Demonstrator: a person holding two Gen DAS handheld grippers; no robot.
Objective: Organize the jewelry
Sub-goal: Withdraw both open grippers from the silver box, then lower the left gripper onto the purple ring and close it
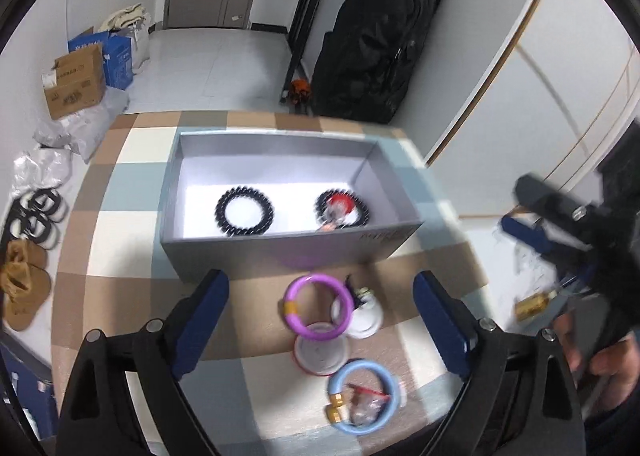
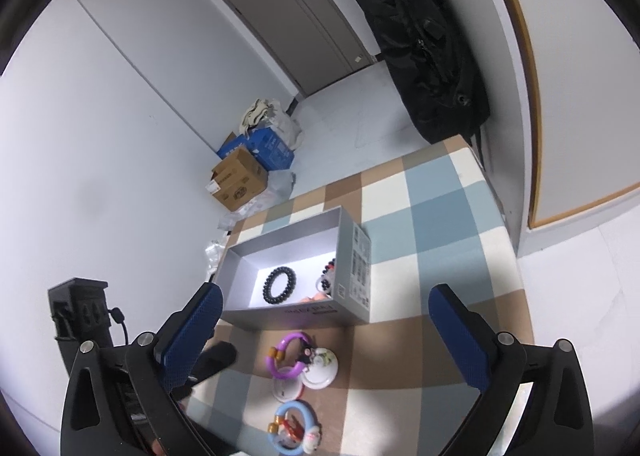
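Your left gripper (image 1: 320, 312) has two black frame arms with triangular cut-outs, each carrying a dark blue finger pad (image 1: 202, 320) with a fine dimpled texture. Round silver screws (image 1: 152, 324) sit at the arm joints, two per side.

Your right gripper (image 2: 324, 330) is built alike: black skeletal frame, blue textured pads (image 2: 192, 336), silver screw heads (image 2: 503, 338) at the pivots. Left of that gripper's left pad, a black boxy housing (image 2: 80, 312) shows, with a thin black cable (image 2: 120, 322) looping from it.

In the left wrist view, bare skin of your right hand (image 1: 604, 356) appears blurred beneath the black right-gripper body, with a dark sleeve edge below it.
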